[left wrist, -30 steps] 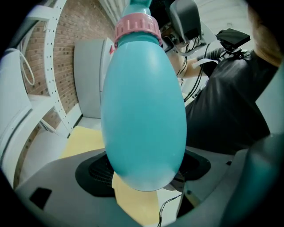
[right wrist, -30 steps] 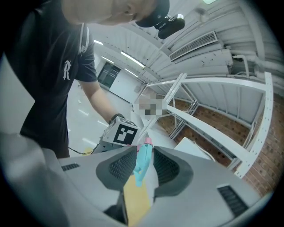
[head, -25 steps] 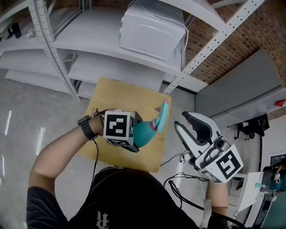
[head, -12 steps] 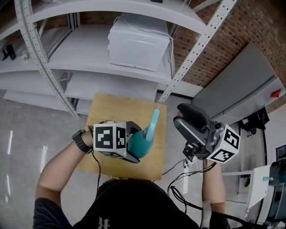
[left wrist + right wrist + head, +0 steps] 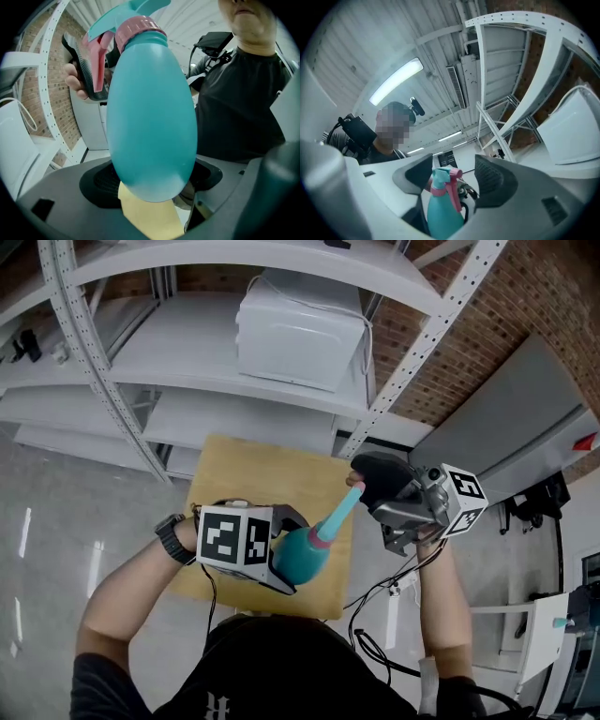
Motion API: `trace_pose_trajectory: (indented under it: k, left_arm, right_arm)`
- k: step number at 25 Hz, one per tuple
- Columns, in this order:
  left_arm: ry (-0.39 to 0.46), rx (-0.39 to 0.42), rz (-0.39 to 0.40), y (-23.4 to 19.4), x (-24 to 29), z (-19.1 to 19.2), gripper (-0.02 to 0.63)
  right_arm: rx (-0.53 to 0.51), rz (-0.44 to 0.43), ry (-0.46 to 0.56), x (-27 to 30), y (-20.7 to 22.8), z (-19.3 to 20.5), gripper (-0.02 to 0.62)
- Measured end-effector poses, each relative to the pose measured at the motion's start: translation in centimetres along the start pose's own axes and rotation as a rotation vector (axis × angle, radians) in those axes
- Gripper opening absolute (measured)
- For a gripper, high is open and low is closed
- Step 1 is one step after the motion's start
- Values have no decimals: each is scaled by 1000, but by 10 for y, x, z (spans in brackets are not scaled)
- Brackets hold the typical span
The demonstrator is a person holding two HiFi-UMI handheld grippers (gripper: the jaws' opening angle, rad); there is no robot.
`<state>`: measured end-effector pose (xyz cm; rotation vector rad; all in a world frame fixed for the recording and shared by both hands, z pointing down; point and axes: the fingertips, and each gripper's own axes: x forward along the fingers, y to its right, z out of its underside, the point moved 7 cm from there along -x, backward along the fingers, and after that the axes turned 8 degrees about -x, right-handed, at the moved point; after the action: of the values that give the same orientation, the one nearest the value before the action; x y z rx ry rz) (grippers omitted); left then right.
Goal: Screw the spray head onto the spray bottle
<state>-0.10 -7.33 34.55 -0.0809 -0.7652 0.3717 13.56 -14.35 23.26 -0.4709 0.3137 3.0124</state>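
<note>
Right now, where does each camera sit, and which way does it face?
Head view: on the person's head, looking down at the table; forearms, left gripper and right gripper show.
Left gripper view: on the left gripper, looking along its jaws, shut on the bottle; the person's chest behind.
Right gripper view: on the right gripper, tilted up toward the ceiling; its jaws, just opening, flank the spray head; the person's head shows.
All three share the bottle.
</note>
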Motion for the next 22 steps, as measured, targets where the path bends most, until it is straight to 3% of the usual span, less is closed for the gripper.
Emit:
trace_pose_trajectory:
  k: [5,9,12,17,22]
  left_arm:
    - [1,12,17,3,-3,0,420]
    - [3,-18,32,-2,-2,2,420]
    - [5,-47,44,-7,-1,5,420]
    - [-8,-60,37,-14,1,10,420]
    - [-16,-124,-26,-24,-2,16,420]
  right_arm:
    - [-23,-103,-138,17,-4,22,256]
    - [-139,-185,-287,36,-20,28,255]
    - [-214,-193,-404,47,-27,32,237]
    - [-224,-140,-464,48,-24,35,139]
    - [-216,16,-553,49,-17,35,132]
